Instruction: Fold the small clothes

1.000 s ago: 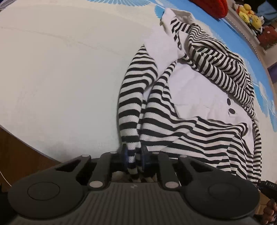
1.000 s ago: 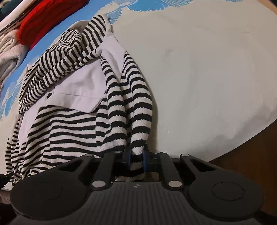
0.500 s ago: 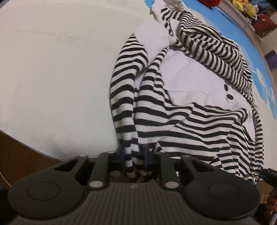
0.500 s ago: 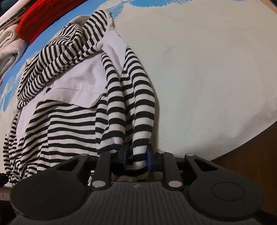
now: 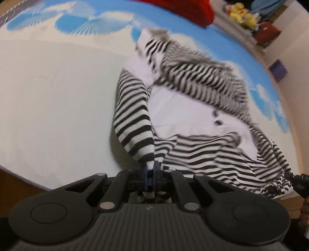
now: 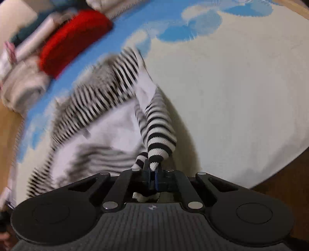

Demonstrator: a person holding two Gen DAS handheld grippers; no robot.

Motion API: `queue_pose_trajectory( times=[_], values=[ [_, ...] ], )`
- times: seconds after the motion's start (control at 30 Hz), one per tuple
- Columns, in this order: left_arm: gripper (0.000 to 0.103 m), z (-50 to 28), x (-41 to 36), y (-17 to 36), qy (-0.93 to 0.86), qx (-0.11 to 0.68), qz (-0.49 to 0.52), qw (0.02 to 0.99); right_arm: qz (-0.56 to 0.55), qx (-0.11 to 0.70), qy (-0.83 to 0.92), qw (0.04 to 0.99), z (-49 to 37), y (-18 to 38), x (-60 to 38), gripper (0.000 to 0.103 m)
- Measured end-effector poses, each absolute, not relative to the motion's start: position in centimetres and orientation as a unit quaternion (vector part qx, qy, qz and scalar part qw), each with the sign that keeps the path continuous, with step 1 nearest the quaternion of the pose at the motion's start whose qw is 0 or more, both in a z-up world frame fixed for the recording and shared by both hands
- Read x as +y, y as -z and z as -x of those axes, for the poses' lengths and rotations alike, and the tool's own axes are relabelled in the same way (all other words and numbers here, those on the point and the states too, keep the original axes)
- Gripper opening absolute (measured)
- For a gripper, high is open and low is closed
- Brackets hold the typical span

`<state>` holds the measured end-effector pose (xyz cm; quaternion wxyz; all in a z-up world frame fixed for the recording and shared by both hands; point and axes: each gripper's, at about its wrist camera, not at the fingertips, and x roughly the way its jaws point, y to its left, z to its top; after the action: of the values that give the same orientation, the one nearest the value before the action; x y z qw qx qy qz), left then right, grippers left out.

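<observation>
A small black-and-white striped top with a plain white front panel (image 5: 185, 117) lies crumpled on a cream and blue cloth. My left gripper (image 5: 150, 170) is shut on the cuff of one striped sleeve (image 5: 133, 119), which hangs lifted off the cloth. My right gripper (image 6: 152, 173) is shut on the cuff of the other striped sleeve (image 6: 160, 131), also lifted. The garment body (image 6: 92, 123) shows blurred in the right wrist view. Two dark buttons (image 5: 217, 116) sit on the white panel.
A red knitted item (image 6: 73, 40) and pale folded clothes (image 6: 21, 85) lie at the far side. Yellow toys (image 5: 241, 13) stand at the back right. The cloth's near edge meets brown wood (image 5: 11, 181) beside each gripper.
Both grippers have closed tight on the sleeve cuffs and risen, pulling the sleeves up off the cloth. The views tilted and more of the far side shows.
</observation>
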<state>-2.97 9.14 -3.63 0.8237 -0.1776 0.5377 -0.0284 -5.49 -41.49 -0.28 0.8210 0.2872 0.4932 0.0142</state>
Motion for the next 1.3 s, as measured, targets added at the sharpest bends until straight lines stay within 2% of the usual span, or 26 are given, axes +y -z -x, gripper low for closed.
queue_pose_trajectory(
  times=[0.23, 0.43, 0.63, 0.8, 1.13, 1.27, 1.3],
  values=[
    [0.005, 4.7, 10.6, -2.3, 0.07, 0.479, 0.203, 0.851, -0.335, 0.425, -0.045, 0.84, 7.8, -5.0, -44.0, 0.003],
    [0.005, 7.1, 11.2, -6.3, 0.105, 0.464, 0.205, 0.856, -0.346, 0.391, -0.08, 0.849, 10.4, -9.1, -44.8, 0.003],
    [0.005, 8.1, 11.6, -8.3, 0.134, 0.445, 0.231, 0.855, -0.353, 0.371, -0.088, 0.854, 11.9, -11.9, -46.1, 0.003],
    [0.005, 1.7, 12.2, -5.3, 0.112, 0.452, 0.257, 0.847, -0.344, 0.382, -0.064, 0.855, 6.8, -9.9, -46.0, 0.003],
    [0.005, -16.7, 13.2, 5.9, 0.031, 0.521, 0.279, 0.806, -0.327, 0.446, 0.014, 0.833, -12.8, 1.0, -43.2, 0.003],
    [0.009, -19.1, 15.1, 8.7, 0.027, 0.531, 0.345, 0.773, -0.338, 0.44, 0.037, 0.831, -15.8, 4.6, -42.9, 0.004],
    [0.014, -19.3, 15.6, 8.3, 0.024, 0.529, 0.346, 0.775, -0.344, 0.438, 0.035, 0.83, -16.1, 5.1, -43.0, 0.009]
  ],
)
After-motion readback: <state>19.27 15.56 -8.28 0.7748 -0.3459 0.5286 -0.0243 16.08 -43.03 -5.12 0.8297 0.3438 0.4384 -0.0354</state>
